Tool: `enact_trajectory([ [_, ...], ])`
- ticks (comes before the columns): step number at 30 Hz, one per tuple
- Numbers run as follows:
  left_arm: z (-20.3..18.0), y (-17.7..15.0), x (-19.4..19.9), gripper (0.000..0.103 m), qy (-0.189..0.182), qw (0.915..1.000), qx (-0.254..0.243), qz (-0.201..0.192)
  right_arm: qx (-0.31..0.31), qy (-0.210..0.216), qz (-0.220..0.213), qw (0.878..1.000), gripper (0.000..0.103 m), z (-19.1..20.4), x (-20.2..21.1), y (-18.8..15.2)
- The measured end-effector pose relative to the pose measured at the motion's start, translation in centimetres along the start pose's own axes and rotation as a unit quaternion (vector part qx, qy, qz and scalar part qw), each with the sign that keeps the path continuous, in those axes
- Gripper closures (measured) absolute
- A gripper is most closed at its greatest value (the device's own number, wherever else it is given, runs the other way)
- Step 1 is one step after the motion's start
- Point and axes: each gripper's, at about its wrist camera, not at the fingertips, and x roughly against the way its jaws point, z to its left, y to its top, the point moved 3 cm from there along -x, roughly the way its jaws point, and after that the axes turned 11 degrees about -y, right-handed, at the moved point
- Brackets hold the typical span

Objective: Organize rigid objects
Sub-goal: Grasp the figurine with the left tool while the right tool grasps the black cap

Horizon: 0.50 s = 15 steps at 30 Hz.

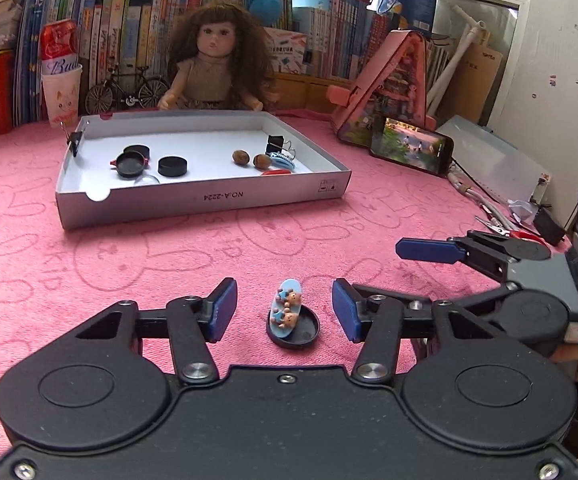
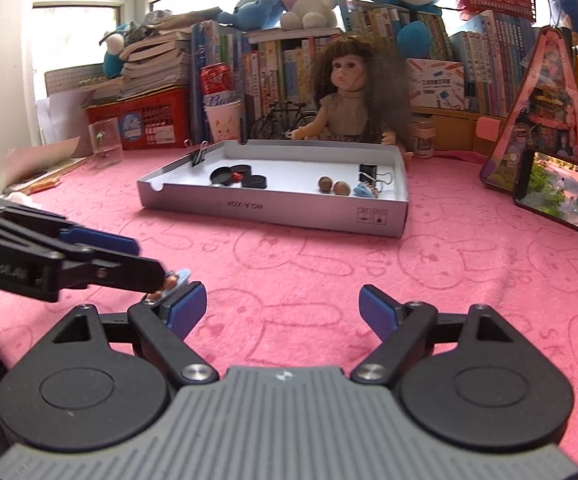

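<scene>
Left wrist view shows a pale blue hair clip with two little bears (image 1: 287,309) lying propped on a black round lid (image 1: 293,327), low in the middle of the frame on the pink rabbit-print tabletop (image 1: 169,256). The left hand-held gripper (image 1: 285,311) stands on either side of them, jaws partly open, pads clear of both. At right, the right hand-held gripper (image 2: 283,309) is wide open and empty. Farther up sits a grey shallow box (image 1: 193,204) holding black lids (image 1: 173,166), two walnuts (image 1: 241,157) and a binder clip (image 1: 275,145). Behind it sits a doll (image 1: 217,68); a phone (image 1: 411,149) leans at right.
</scene>
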Motion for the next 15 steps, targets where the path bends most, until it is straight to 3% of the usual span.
enact_trajectory([
  [1,0.0,0.0,-0.5,0.058,0.002,1.0,0.001,0.002,0.002,0.001,0.0,1.0,0.013,0.2,0.1,-0.2],
  [4,0.2,0.0,-1.6,0.087,0.007,0.9996,0.018,0.02,0.007,0.013,0.0,1.0,0.013,0.8,0.5,-0.6],
  [15,1.1,1.7,0.2,0.088,0.027,0.9989,0.03,-0.025,0.047,0.053,-0.007,0.997,0.013,4.4,0.4,-0.3],
])
